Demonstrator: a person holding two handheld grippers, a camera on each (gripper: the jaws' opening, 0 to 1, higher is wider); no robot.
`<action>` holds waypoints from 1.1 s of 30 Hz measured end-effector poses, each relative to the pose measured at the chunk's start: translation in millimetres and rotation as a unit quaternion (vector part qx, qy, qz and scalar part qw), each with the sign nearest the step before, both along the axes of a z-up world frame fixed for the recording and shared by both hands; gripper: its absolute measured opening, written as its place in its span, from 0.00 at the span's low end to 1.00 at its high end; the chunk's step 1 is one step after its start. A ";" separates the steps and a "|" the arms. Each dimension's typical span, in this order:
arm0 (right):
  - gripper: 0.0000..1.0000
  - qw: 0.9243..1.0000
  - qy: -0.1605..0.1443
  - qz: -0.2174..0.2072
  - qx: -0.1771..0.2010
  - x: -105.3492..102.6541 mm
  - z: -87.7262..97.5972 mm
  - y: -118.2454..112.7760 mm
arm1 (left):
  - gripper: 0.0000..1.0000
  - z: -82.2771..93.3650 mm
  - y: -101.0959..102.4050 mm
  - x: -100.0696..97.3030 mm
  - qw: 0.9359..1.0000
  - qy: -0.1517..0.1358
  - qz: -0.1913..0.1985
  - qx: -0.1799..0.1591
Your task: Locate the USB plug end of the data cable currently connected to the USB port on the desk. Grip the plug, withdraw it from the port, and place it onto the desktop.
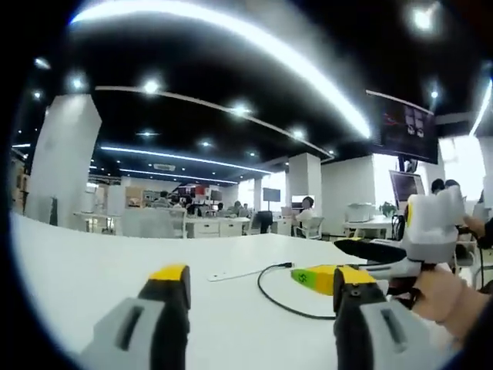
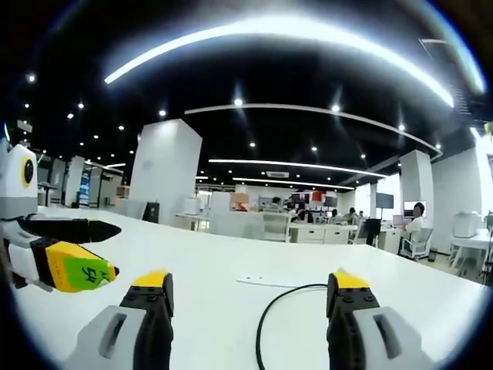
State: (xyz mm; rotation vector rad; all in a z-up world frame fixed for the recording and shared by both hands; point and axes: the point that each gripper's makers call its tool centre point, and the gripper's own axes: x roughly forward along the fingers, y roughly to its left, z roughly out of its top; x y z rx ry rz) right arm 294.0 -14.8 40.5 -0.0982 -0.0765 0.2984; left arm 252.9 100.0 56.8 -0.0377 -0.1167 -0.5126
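On white surface [image 1: 92, 270], thin black data cable [image 1: 271, 293] loops toward small white flat piece [image 1: 219, 276]; plug and port too small to tell. Left tool [image 1: 262, 297] wide, empty; right tool [image 2: 250, 293] wide, empty, straddling cable [image 2: 266, 324], likely lining up grasp.

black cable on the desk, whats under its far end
The cable lies on the white desk. Its far end meets a flat white piece lying on the desk. Whether a plug or port sits there is too small to tell.
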 end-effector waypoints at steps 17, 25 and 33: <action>0.80 1.000 0.003 0.006 0.005 0.0 -1.0 1.5 | 0.70 3.5 5.4 0.0 0.999 -0.006 0.021 0.026; 0.69 1.000 0.007 0.024 -0.001 -2.2 -3.1 10.8 | 0.74 1.4 9.7 2.7 0.997 -0.017 0.041 0.056; 0.70 1.000 0.010 0.025 -0.006 -1.2 -5.5 12.2 | 0.73 -1.5 11.8 5.0 1.000 0.018 0.014 -0.004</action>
